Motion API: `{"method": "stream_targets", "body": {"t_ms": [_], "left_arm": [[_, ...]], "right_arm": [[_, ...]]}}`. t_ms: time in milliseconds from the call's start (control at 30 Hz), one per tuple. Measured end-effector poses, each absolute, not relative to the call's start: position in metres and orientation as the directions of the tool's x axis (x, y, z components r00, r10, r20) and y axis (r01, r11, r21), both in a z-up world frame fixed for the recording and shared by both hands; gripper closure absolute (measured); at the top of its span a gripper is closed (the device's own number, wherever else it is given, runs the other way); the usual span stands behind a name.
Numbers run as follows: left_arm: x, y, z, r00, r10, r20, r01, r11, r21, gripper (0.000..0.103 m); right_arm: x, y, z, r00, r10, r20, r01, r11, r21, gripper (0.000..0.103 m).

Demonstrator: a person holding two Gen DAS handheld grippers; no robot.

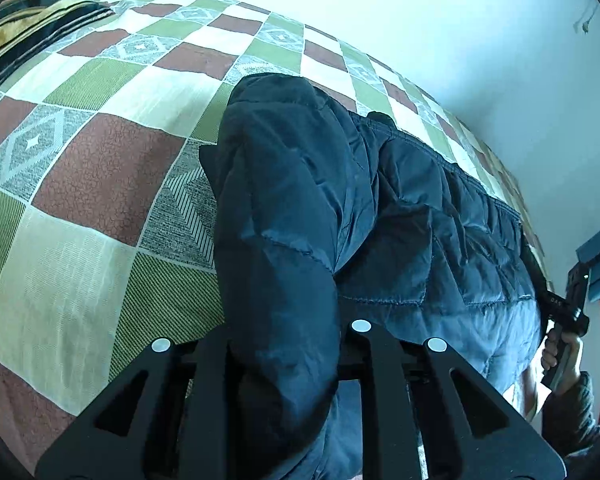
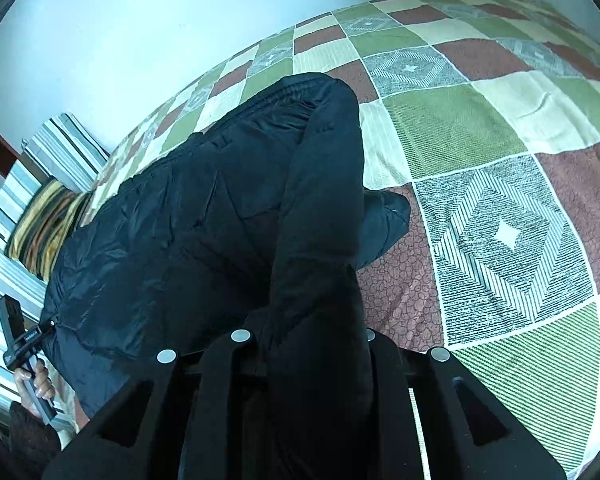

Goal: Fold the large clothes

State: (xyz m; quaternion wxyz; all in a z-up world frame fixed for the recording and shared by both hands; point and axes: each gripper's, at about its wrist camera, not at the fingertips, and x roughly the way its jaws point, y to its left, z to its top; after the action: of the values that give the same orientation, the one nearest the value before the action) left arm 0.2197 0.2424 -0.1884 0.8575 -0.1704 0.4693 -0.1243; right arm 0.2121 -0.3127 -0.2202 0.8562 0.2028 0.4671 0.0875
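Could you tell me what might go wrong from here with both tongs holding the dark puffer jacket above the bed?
The slick padded jacket bulges between the left tongs and the right tongs; a sleeve could slip out. Its far edge lies on the patchwork quilt, so pulling may drag and bunch that. The thick padding may spring back and undo any fold.

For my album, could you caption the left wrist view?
Left tool shut on dark puffer jacket, lifted over checkered bedspread.
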Motion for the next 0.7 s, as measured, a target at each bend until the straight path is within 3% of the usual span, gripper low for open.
{"method": "stream_targets", "body": {"t_ms": [100, 133, 200, 300, 400, 500, 533, 600, 700], "left_arm": [[0.219, 0.237, -0.189, 0.535, -0.324, -0.78, 0.053, 0.935, -0.351, 0.071], [0.218, 0.237, -0.189, 0.54, -0.302, -0.786, 0.042, 0.942, -0.333, 0.066], [0.213, 0.234, -0.19, 0.556, -0.225, -0.8, 0.002, 0.963, -0.269, 0.042], [0.205, 0.232, -0.188, 0.572, -0.151, -0.806, -0.024, 0.979, -0.2, 0.028], [0.2, 0.229, -0.184, 0.587, -0.084, -0.805, -0.031, 0.991, -0.127, 0.023], [0.197, 0.228, -0.183, 0.598, -0.066, -0.799, -0.031, 0.994, -0.105, 0.022], [0.197, 0.229, -0.184, 0.597, -0.068, -0.799, -0.037, 0.993, -0.112, 0.022], [0.198, 0.23, -0.185, 0.595, -0.075, -0.801, -0.05, 0.99, -0.129, 0.022], [0.198, 0.233, -0.186, 0.593, -0.079, -0.802, -0.065, 0.987, -0.145, 0.022]], "right_arm": [[0.211, -0.314, -0.219, 0.554, 0.328, -0.765, 0.055, 0.903, 0.427, 0.076], [0.207, -0.315, -0.217, 0.559, 0.313, -0.768, 0.071, 0.905, 0.42, 0.068], [0.197, -0.316, -0.213, 0.565, 0.271, -0.78, 0.096, 0.917, 0.388, 0.055], [0.186, -0.313, -0.197, 0.589, 0.128, -0.798, 0.142, 0.955, 0.259, 0.039], [0.168, -0.303, -0.169, 0.654, -0.02, -0.756, 0.169, 0.978, 0.12, 0.029], [0.151, -0.285, -0.144, 0.715, -0.061, -0.696, 0.163, 0.983, 0.082, 0.032], [0.149, -0.272, -0.14, 0.719, -0.034, -0.694, 0.133, 0.987, 0.089, 0.048], [0.155, -0.253, -0.14, 0.702, 0.025, -0.712, 0.077, 0.991, 0.111, 0.061], [0.16, -0.211, -0.149, 0.658, 0.106, -0.746, -0.03, 0.993, 0.115, 0.068]]}}
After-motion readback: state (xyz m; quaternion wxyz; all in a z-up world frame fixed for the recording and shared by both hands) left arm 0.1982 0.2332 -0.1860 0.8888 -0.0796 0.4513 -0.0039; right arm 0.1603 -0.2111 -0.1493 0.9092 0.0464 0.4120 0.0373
